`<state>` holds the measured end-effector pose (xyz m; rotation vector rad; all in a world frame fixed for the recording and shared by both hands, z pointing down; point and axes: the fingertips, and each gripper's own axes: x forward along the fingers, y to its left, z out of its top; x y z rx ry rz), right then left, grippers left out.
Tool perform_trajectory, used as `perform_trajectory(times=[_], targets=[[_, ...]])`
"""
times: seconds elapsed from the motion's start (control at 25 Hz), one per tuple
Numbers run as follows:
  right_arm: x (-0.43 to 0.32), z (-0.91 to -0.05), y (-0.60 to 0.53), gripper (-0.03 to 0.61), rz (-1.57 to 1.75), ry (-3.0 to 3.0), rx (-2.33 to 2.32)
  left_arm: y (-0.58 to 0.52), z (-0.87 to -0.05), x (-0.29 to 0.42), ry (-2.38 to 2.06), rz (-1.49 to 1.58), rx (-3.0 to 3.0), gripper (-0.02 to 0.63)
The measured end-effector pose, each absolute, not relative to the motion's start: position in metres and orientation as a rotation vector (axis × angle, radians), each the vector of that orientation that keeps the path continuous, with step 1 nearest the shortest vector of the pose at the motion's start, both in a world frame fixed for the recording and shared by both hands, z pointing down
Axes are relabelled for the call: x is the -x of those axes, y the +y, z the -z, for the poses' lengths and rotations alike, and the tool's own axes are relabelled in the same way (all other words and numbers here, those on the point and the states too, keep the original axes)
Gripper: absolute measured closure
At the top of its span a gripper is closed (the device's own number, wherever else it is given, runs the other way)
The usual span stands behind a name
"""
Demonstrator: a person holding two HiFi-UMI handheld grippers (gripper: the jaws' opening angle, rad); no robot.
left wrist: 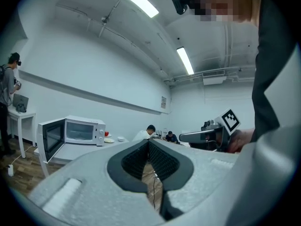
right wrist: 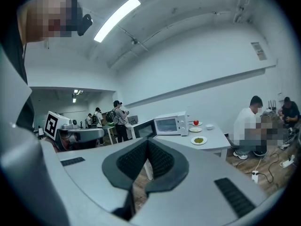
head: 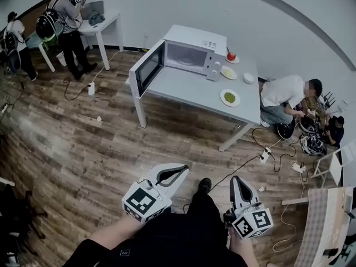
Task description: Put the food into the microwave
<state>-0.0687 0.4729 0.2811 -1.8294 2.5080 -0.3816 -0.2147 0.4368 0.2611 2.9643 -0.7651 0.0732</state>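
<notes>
Left gripper (head: 179, 171) and right gripper (head: 237, 181) low by the person's legs (head: 194, 216), both pinched closed, empty. Well ahead, 1 plate of green food (head: 229, 97) sits on table (head: 183, 85), near microwave (head: 194, 52), outside it, door open.

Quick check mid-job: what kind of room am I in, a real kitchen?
Probably not; it looks like a lab or test room. The microwave stands door-open on a plain white table, a power strip lies on the wood floor, and people wearing backpacks stand at a separate desk.
</notes>
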Motion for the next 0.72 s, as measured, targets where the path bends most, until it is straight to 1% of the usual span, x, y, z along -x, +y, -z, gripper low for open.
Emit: perform_trajectory(times=[0.28,0.72], targets=[[0.051,-0.288,0.424,0.568,0.418,2.504,1.805,0.391,-0.271,0.204,-0.813,-0.131,-2.941,0.606],[-0.03,-0.289,0.314,0.568,0.428,2.511,1.763,0.286,-0.267,0.11,-0.77,-0.214,-2.969,0.605]])
